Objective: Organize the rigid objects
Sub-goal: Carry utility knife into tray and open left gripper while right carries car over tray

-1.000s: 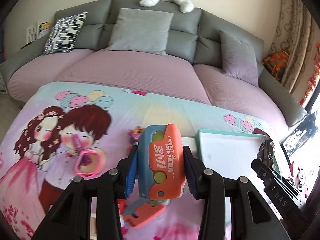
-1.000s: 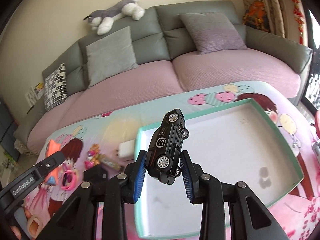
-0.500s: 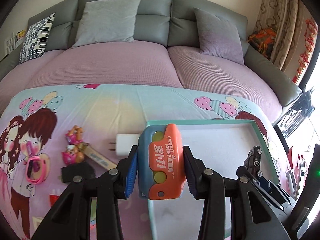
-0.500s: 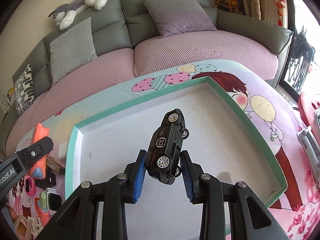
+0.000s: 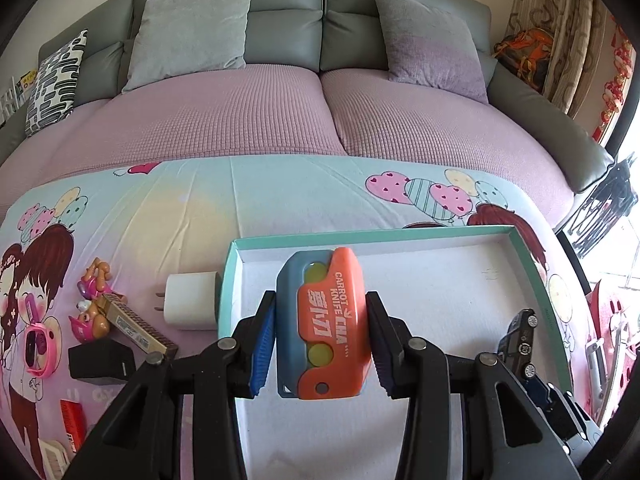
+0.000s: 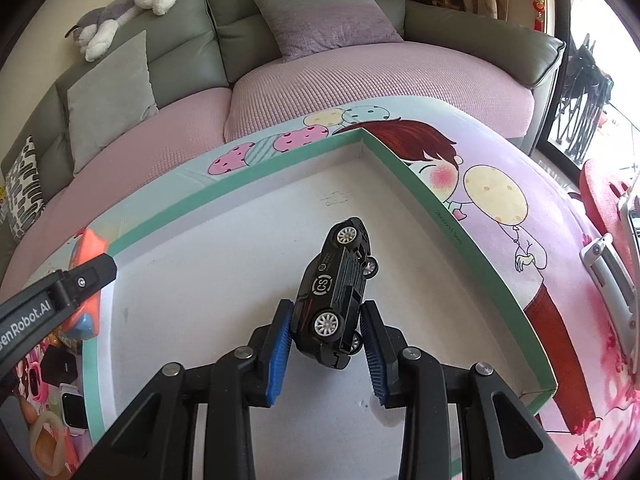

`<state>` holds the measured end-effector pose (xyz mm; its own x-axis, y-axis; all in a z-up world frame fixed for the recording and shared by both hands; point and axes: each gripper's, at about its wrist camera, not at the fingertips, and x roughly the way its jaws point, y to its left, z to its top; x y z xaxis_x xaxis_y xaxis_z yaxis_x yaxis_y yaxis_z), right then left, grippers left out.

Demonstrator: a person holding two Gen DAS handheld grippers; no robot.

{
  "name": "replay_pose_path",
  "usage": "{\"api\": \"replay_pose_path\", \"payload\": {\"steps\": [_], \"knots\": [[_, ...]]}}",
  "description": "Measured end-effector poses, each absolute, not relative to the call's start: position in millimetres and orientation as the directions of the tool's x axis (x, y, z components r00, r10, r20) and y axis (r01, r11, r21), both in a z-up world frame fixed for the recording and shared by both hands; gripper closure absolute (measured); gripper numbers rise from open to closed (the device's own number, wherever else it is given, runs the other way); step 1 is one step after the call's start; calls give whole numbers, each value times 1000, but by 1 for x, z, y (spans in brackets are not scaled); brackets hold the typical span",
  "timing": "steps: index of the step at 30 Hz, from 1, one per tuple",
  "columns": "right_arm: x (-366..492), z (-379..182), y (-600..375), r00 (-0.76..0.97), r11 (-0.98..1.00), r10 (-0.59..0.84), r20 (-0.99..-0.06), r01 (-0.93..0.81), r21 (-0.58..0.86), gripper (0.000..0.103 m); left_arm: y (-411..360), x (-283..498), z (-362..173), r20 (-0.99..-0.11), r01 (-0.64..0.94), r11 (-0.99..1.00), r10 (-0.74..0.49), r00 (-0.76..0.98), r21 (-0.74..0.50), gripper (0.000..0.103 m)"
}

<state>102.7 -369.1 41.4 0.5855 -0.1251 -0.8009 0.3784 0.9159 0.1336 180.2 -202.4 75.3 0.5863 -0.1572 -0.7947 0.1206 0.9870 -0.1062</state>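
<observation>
My left gripper (image 5: 322,338) is shut on an orange and blue carrot knife toy (image 5: 325,322) and holds it over the left part of a shallow white tray with a green rim (image 5: 360,236). My right gripper (image 6: 328,354) is shut on a black toy car (image 6: 336,288), tilted nose up, above the tray's right half (image 6: 460,236). The car also shows in the left wrist view (image 5: 518,342). The left gripper's finger (image 6: 86,278) and the orange toy (image 6: 88,248) show at the left of the right wrist view.
Left of the tray lie a white charger (image 5: 192,302), a black box (image 5: 102,360), small toy figures (image 5: 90,304), a pink watch (image 5: 36,340) and a red item (image 5: 74,424). A sofa with cushions (image 5: 192,28) stands behind. A red chair (image 6: 604,196) is at the right.
Both grippers have moved right and forward over the tray with their toys still held. The tray's far right corner has come closer in the right wrist view.
</observation>
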Motion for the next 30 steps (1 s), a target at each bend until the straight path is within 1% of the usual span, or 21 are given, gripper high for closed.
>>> {"api": "replay_pose_path", "payload": {"steps": [17, 30], "knots": [[102, 38, -376, 579, 907, -121, -806, 395, 148, 67, -213, 189, 57, -826, 106, 990, -137, 547, -94, 58], [105, 37, -375, 573, 912, -130, -809, 389, 129, 66, -207, 188, 63, -821, 86, 991, -129, 556, -98, 56]]}}
